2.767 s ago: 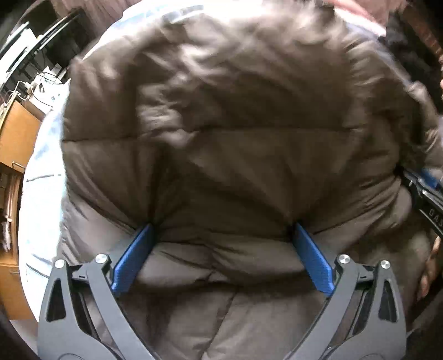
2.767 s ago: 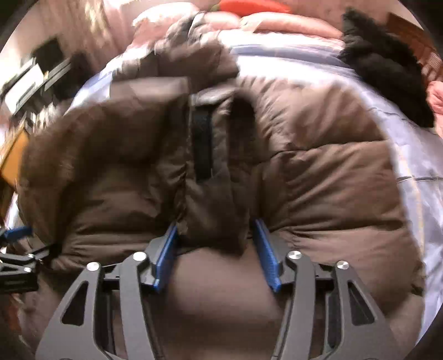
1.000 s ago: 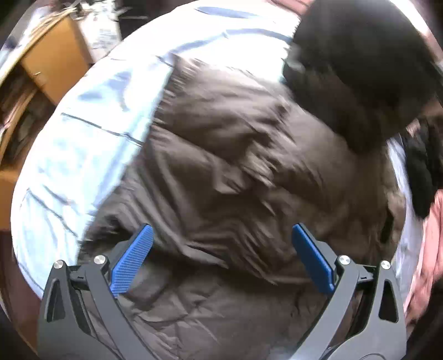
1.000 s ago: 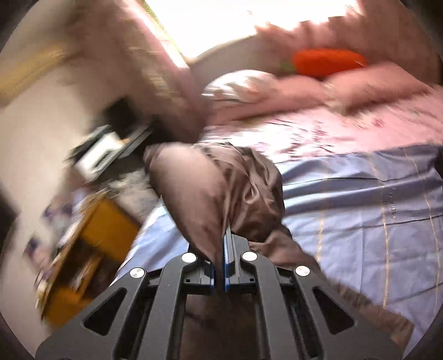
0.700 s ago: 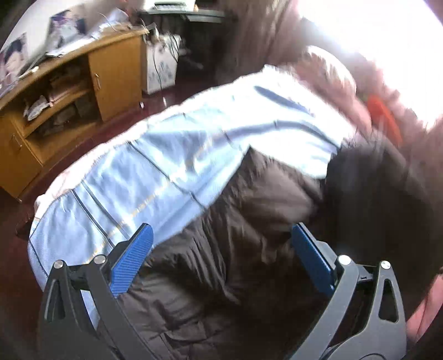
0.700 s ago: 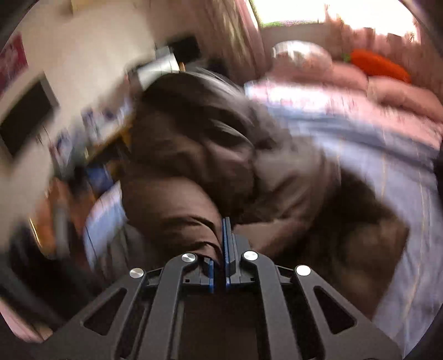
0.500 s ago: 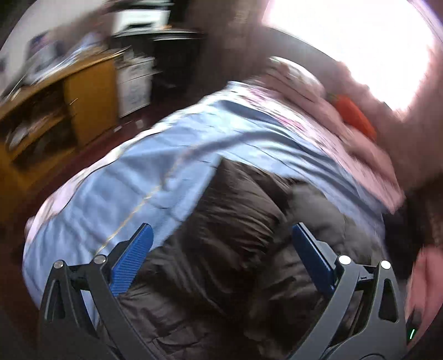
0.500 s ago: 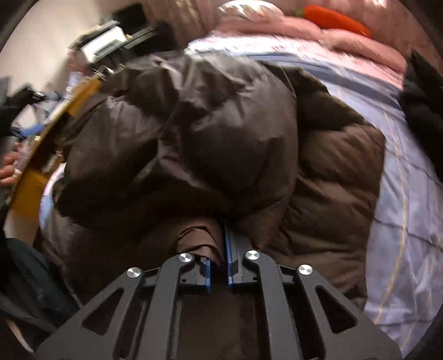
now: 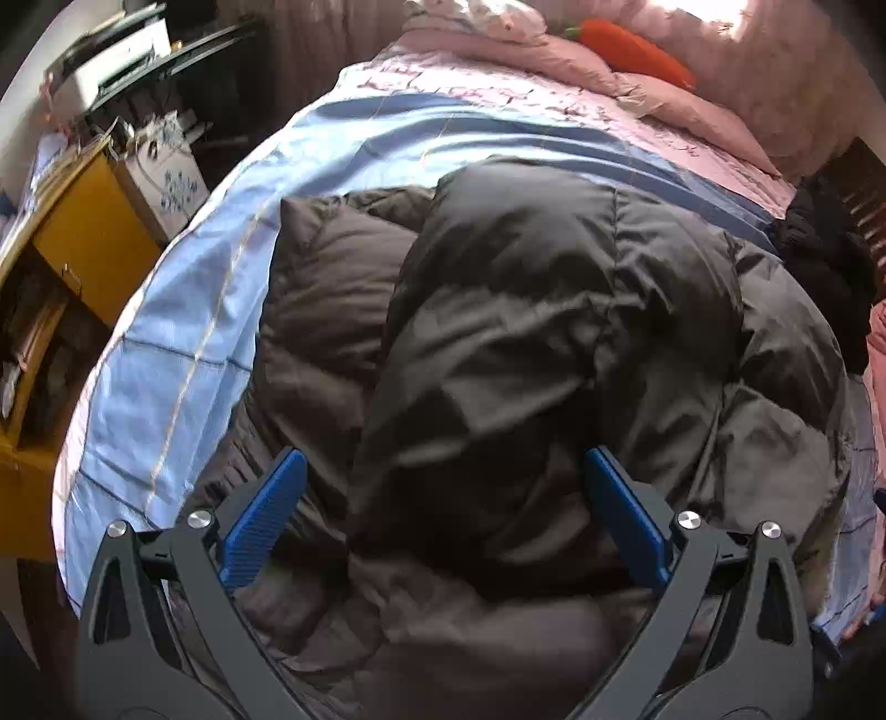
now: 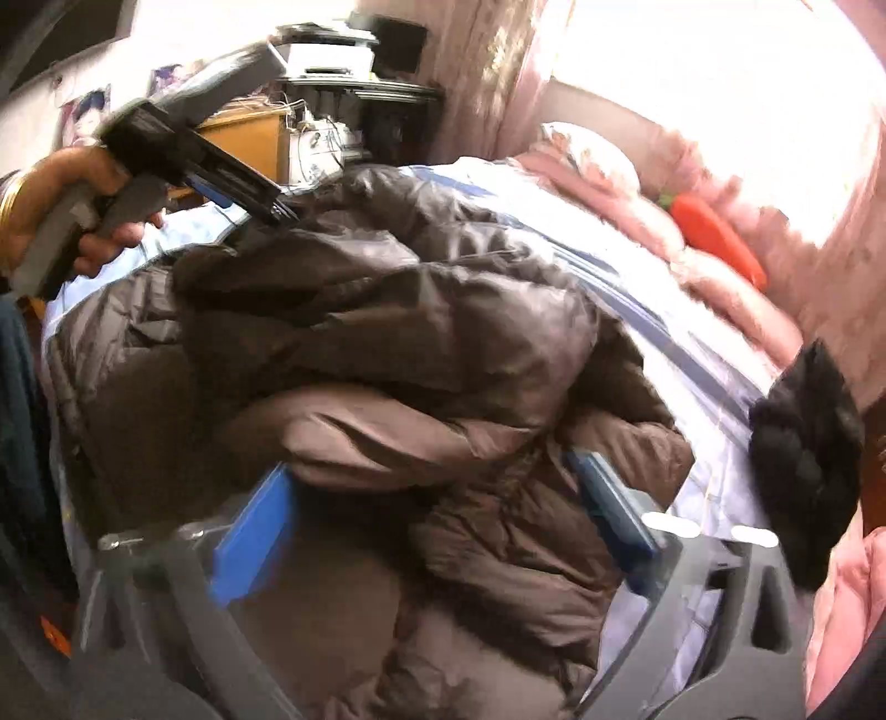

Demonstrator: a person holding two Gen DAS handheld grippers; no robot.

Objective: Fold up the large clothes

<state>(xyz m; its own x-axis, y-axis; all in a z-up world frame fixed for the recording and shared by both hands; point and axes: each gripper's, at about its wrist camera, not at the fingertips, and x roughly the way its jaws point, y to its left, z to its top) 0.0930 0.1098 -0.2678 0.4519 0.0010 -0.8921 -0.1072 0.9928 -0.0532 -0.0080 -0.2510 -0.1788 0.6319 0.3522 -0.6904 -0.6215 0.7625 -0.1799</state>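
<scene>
Since half a second ago, the right tongs (image 10: 437, 509) have been released from the fold of fabric they pinched and are now seen spread wide, with nothing gripped between the blue pads. The left tongs (image 9: 443, 520) are likewise held wide apart, poised above the garment, and nothing is clasped by them. In the right wrist view, the left tongs (image 10: 277, 207) are seen from the side, held in the person's left hand (image 10: 72, 216) at the far edge of the garment; that view does not show how its jaws stand. A large brown puffer jacket (image 9: 526, 343) is seen bunched on the bed (image 9: 166, 343), with one section laid over the rest in a thick, rumpled fold. A light blue sheet with thin lines covers the bed beneath it. A black furry item (image 10: 808, 454) is placed just beside the jacket's right edge. Pink bedding (image 9: 554, 50) and an orange carrot-shaped cushion (image 9: 631, 50) are found at the head of the bed. A yellow wooden cabinet (image 9: 77, 238) stands beside the bed on the left.
</scene>
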